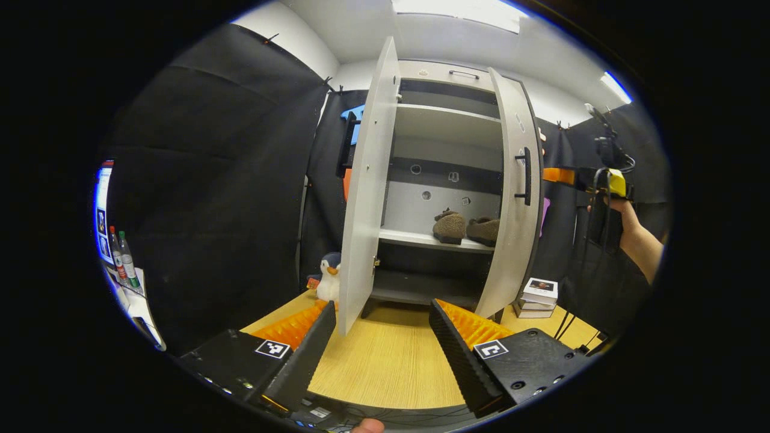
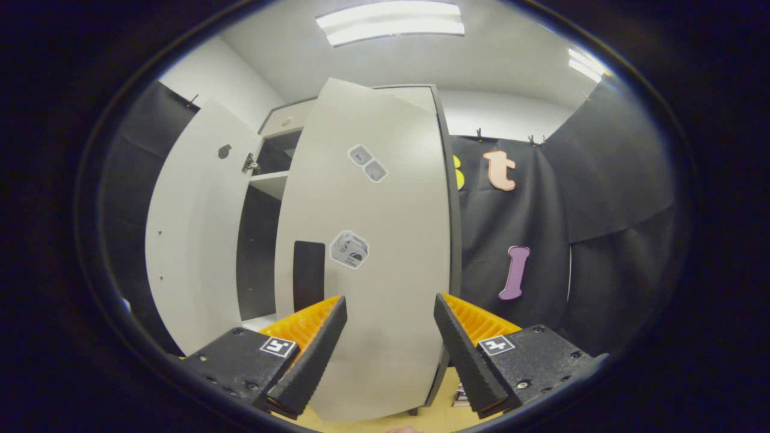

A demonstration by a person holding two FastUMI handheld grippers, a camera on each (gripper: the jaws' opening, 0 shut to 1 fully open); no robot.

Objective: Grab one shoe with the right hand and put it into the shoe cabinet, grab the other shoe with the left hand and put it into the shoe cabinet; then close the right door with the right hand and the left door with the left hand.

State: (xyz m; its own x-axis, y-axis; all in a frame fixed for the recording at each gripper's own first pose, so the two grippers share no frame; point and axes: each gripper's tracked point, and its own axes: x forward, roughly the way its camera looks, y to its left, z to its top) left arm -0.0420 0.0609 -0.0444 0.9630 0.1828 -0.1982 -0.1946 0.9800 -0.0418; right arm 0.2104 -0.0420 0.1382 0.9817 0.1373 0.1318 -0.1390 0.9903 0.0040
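In the left gripper view, the left door (image 1: 368, 192) stands wide open. Two fuzzy brown shoes (image 1: 466, 228) sit side by side on the shoe cabinet (image 1: 448, 129) shelf; the right door (image 1: 512, 198) is ajar. Left gripper (image 1: 382, 337) and right gripper (image 2: 390, 337) jaws gape, empty.

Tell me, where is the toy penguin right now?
In the left gripper view, the toy penguin stands on the wooden floor at the lower left, just left of the cabinet's open left door and in front of the black cloth wall.
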